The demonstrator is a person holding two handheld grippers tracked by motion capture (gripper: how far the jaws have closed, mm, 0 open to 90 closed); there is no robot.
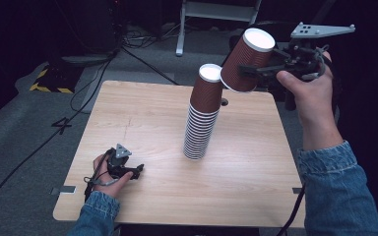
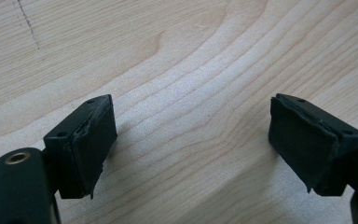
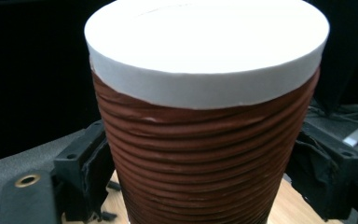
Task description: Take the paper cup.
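— Fingers on the right gripper (image 1: pixel 256 70) clamp a brown cup (image 1: pixel 246 59), upside down, tilted, just beside the stack's (image 1: pixel 202 118) top. Left gripper (image 1: pixel 135 172)?

— Wide open, empty, low over the surface (image 1: pixel 251 167). Stacking, I'd judge; next, level the cup over the stack and lower.

A light wooden table (image 1: pixel 128 123) stands on grey carpet (image 1: pixel 24 123) crossed by black cables (image 1: pixel 142 61).
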